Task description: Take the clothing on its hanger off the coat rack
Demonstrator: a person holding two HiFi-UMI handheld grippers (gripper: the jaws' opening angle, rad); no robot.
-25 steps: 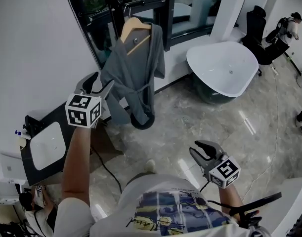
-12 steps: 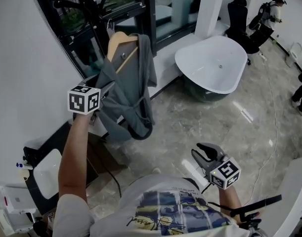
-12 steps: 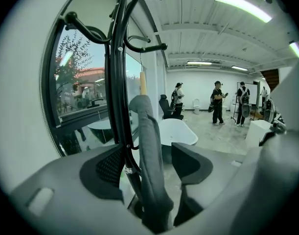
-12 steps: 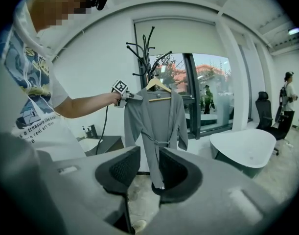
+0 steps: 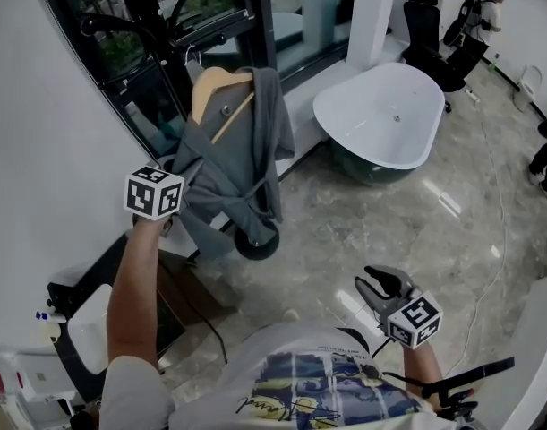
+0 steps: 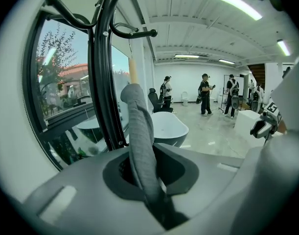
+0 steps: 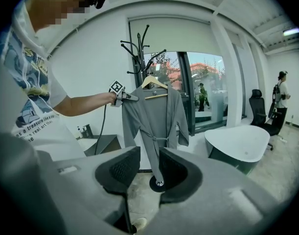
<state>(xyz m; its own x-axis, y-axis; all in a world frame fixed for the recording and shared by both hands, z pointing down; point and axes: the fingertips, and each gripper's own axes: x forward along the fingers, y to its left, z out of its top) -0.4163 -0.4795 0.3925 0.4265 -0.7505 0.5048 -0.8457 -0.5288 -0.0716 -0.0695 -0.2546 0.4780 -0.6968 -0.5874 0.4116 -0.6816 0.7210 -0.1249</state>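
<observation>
Closing on the cloth is the step in hand. The jaws of my left gripper (image 6: pixel 150 173) are drawing together with a fold of the grey robe (image 6: pixel 139 126) between them, and the cloth already looks pinched where it runs down into the gap.

Position of parts:
- The robe hangs full length on a wooden hanger (image 5: pixel 221 92). The hanger's hook sits over an arm of the black coat rack (image 6: pixel 101 82), beside the window.
- In the head view my left gripper meets the robe at its near shoulder edge, just below the hanger's end.
- My right gripper (image 5: pixel 380 285) is low in front of my body, well apart from the robe. Its jaws stand apart with nothing between them.

Procedure, as I judge it:
1. Confirm the fold is seated deep between the pads before loading it. A shallow bite on loose cloth is likely to slip.
2. Do not pull sideways on the cloth alone. That could drag the robe off the hanger, or tug the rack itself.
3. Raise my right gripper to the hanger and grip the wood near the hook.
4. Lift straight up until the hook clears the rack arm, then draw both grippers back together.
5. Keep the hanger level so that the robe stays on both shoulders
</observation>
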